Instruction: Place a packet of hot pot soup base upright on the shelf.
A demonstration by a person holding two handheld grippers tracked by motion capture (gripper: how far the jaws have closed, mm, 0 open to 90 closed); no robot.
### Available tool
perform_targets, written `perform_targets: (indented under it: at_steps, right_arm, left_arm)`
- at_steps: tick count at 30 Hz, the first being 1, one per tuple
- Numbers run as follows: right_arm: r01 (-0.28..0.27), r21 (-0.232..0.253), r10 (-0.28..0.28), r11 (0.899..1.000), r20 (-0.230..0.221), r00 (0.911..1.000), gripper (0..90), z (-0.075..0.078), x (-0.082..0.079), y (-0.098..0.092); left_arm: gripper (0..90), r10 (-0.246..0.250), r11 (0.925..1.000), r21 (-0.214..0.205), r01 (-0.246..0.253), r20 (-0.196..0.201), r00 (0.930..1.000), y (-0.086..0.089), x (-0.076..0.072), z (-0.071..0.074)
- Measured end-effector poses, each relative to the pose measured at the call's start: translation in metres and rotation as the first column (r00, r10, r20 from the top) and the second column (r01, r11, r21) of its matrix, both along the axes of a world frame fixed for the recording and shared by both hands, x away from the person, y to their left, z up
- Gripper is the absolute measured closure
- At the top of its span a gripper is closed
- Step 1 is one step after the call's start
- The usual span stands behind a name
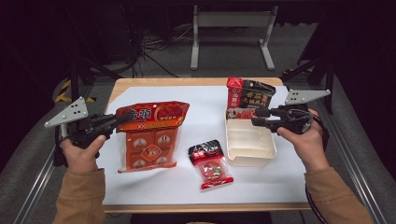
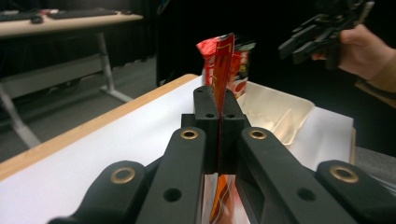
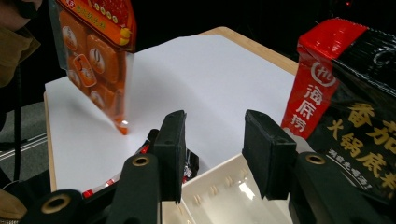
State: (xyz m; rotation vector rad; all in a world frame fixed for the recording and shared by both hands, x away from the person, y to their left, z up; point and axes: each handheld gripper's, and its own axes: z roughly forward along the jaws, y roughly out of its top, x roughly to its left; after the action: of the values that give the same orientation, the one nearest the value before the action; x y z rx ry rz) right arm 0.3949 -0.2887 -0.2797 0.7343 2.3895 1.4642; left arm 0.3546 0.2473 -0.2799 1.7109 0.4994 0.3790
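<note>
The wooden table (image 1: 116, 86) is taking up most of the high view, with a big white sheet (image 1: 205, 121) lying across nearly all of its top. Biggest item on it is the orange snack pack (image 1: 150, 135) at the left side — it's hanging lifted off the sheet, with only a bottom corner near the paper in the right gripper view (image 3: 95, 56). The left gripper (image 1: 122, 118) is pinching its top edge, jaws pressed together on the pack's seam, which is standing edge-on between them in the left gripper view (image 2: 219, 93).

Next down in size, a cream plastic tray (image 1: 250, 142) is sitting at the right side of the sheet, with a red-and-black soup base bag (image 1: 249, 95) standing just behind it. The right gripper (image 1: 257, 117) is hovering over the tray's far end, jaws apart and holding nothing (image 3: 212, 154).

Smallest thing — a little red and black candy packet (image 1: 210, 163) is lying flat near the front, between the orange pack and the tray.
</note>
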Motion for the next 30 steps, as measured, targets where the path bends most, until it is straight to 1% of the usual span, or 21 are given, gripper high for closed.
perform_targets:
  at_steps: [3, 8, 11, 12, 16, 20, 25, 26, 27, 30]
  right_arm:
    - [-0.017, -0.001, 0.017, 1.000, 0.000, 0.9998, 58.7, 0.000, 0.001, 0.005]
    - [-0.038, 0.007, 0.038, 0.999, 0.016, 0.9992, 56.2, 0.001, 0.002, 0.015]
    - [-0.053, 0.016, 0.053, 0.998, 0.025, 0.9983, 54.0, 0.003, 0.003, 0.023]
    - [-0.053, 0.016, 0.053, 0.998, 0.025, 0.9983, 54.0, 0.003, 0.003, 0.023]
    - [-0.080, 0.038, 0.078, 0.996, 0.040, 0.9962, 50.5, 0.006, 0.005, 0.037]
    - [-0.104, 0.058, 0.102, 0.993, 0.046, 0.9938, 47.1, 0.006, 0.006, 0.050]
    - [-0.156, 0.066, 0.153, 0.985, 0.060, 0.9865, 43.5, 0.008, 0.005, 0.070]
    - [-0.164, 0.066, 0.160, 0.984, 0.061, 0.9853, 43.1, 0.008, 0.004, 0.074]
    - [-0.164, 0.066, 0.160, 0.984, 0.061, 0.9853, 43.1, 0.008, 0.004, 0.074]
    - [-0.189, 0.072, 0.184, 0.979, 0.069, 0.9804, 41.5, 0.009, 0.003, 0.087]
  left_arm:
    - [90.0, -0.020, 0.9998, 0.000, 0.020, 0.013, 0.9997, -0.004, -0.002, 0.002]
    - [90.0, -0.017, 0.9998, 0.011, 0.016, 0.034, 0.9993, -0.010, -0.005, 0.006]
    - [90.0, -0.015, 0.9999, -0.001, 0.015, 0.038, 0.9992, -0.011, -0.004, 0.008]
    - [90.0, -0.015, 0.9999, -0.001, 0.015, 0.038, 0.9992, -0.011, -0.004, 0.008]
    - [90.0, -0.018, 0.9997, -0.014, 0.019, 0.041, 0.9990, -0.013, -0.004, 0.008]
    - [90.0, -0.043, 0.9989, -0.018, 0.044, 0.051, 0.9978, -0.019, -0.006, 0.011]
    - [90.0, -0.085, 0.9961, -0.018, 0.086, 0.066, 0.9942, -0.029, -0.011, 0.015]
    - [90.0, -0.089, 0.9958, -0.018, 0.090, 0.069, 0.9936, -0.030, -0.012, 0.016]
    - [90.0, -0.089, 0.9958, -0.018, 0.090, 0.069, 0.9936, -0.030, -0.012, 0.016]
    - [90.0, -0.104, 0.9943, -0.014, 0.106, 0.077, 0.9916, -0.036, -0.015, 0.018]
